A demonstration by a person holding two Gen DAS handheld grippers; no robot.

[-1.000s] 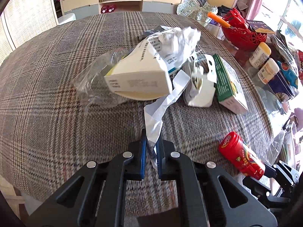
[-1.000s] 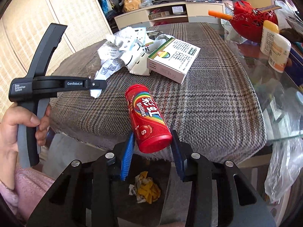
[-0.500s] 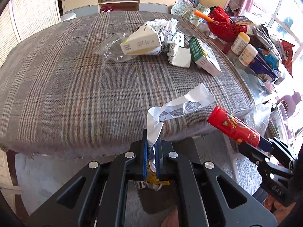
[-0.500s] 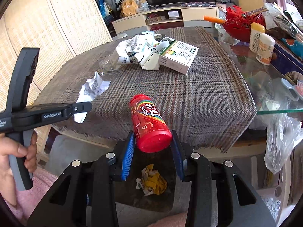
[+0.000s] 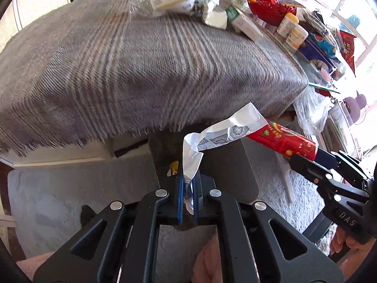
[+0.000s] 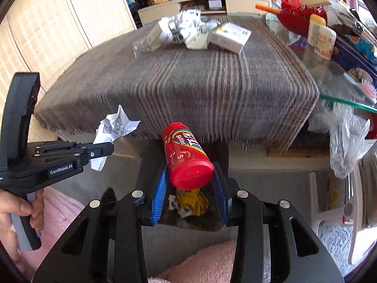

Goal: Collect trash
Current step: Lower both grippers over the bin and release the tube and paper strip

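Presently, item one: a crumpled white paper strip (image 5: 221,132) printed with grey diagrams, one count, pinched at its lower end between the nearly closed blue pads of the left gripper (image 5: 187,195). Its long axis runs up from the pads, then bends right toward the other tool, and it hangs off the table's near edge, above the dark bin (image 5: 247,165) on the floor.

Item two: a red Skittles tube (image 6: 186,155), one count, cylindrical, red cap nearest the camera, rainbow lettering along its side. The right gripper (image 6: 189,184) clamps it at the cap end at a middling width; the tube's long axis points away and slightly left, toward the plaid tablecloth (image 6: 212,89). It sits over the bin, where yellow wrappers (image 6: 190,200) lie.

Remaining on the cloth: one green-and-white carton (image 6: 229,37) and a heap of crumpled papers (image 6: 181,28), count unclear from blur.
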